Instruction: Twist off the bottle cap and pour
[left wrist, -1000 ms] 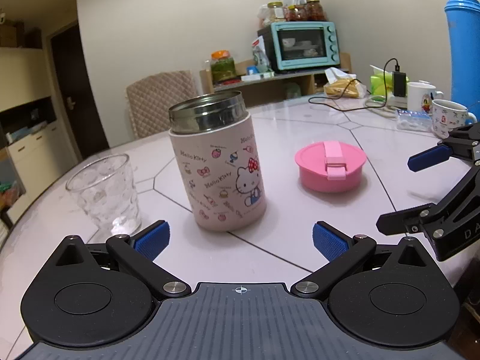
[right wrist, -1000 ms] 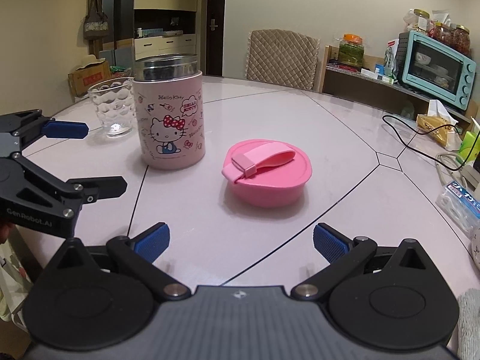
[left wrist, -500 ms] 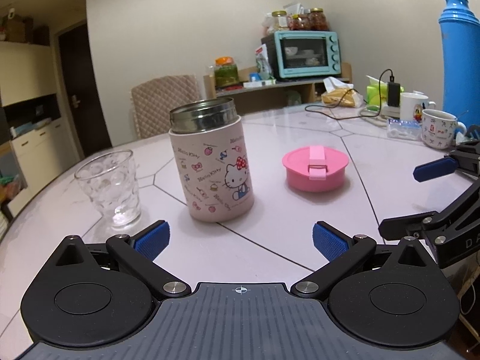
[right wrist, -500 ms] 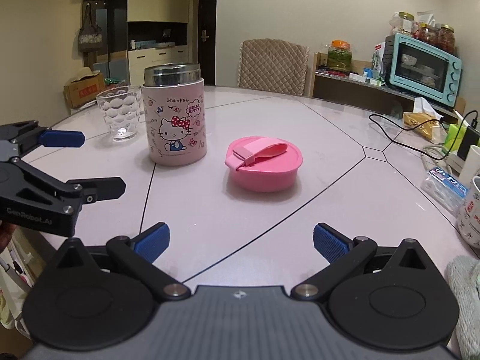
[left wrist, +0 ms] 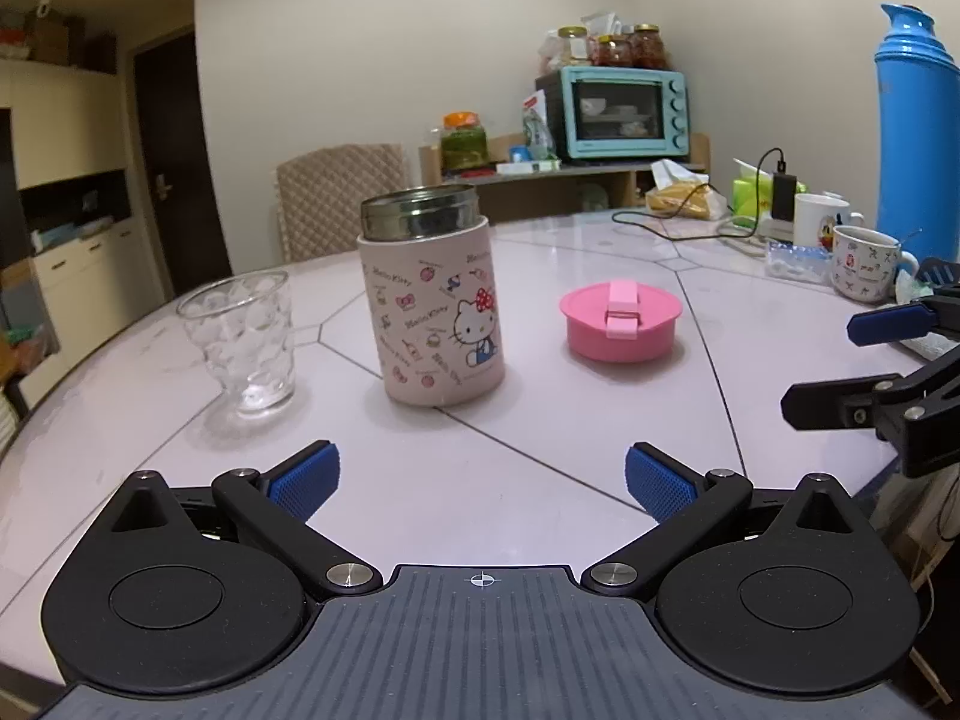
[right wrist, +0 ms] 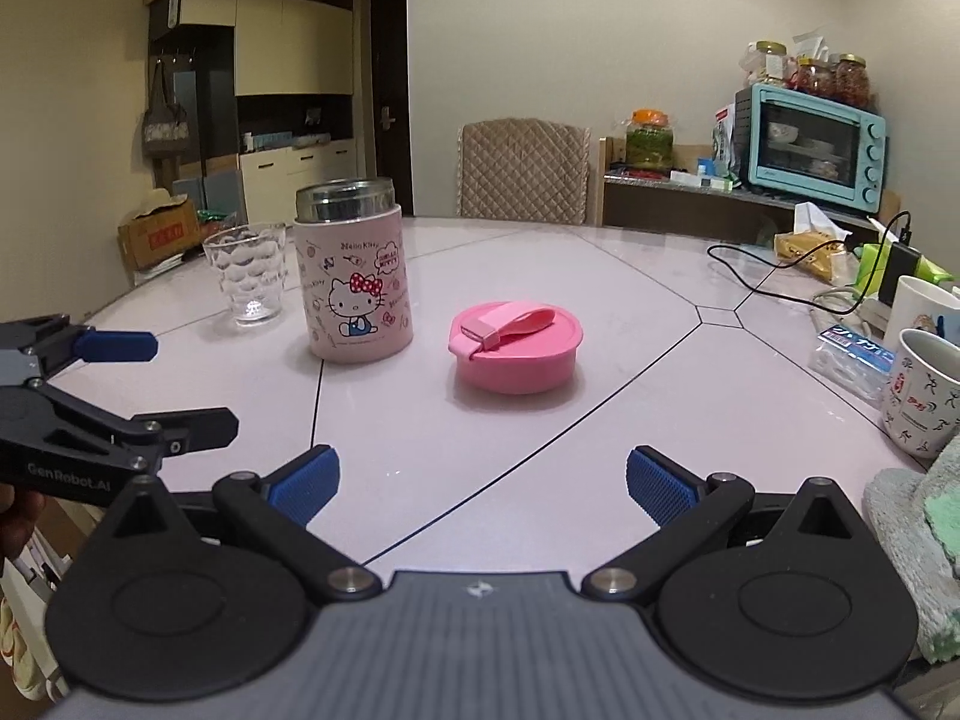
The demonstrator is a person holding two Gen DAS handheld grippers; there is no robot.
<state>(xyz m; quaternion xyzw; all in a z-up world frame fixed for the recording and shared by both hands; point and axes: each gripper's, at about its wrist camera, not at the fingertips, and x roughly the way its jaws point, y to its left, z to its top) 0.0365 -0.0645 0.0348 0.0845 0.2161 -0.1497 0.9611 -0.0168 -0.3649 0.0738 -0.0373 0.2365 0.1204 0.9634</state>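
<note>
Over the last second both cameras have drawn back from the table: the pink Hello Kitty bottle (left wrist: 435, 306) and the pink cap (left wrist: 621, 321) now sit smaller and farther off in both wrist views than they did a moment ago, and more of the room shows around them. The left gripper (left wrist: 480, 474) has its blue-padded fingers spread wide with nothing between them, and the right gripper (right wrist: 483, 477) is likewise spread and empty; each also appears at the edge of the other's view, held low near the table's (left wrist: 570, 450) near edge. The bottle stands upright in the middle of the table with its steel mouth uncovered, the cap lies flat on the table just to its right, apart from it, and the clear glass (left wrist: 240, 348) stands near the bottle on its other side, looking empty or nearly so. Judging from this layout, the unscrewing is finished, while no liquid can be made out in the glass, so whether the pour has been done cannot be told. The retreat of both grippers reads as either a pause before pouring or the end of the handling.
</note>
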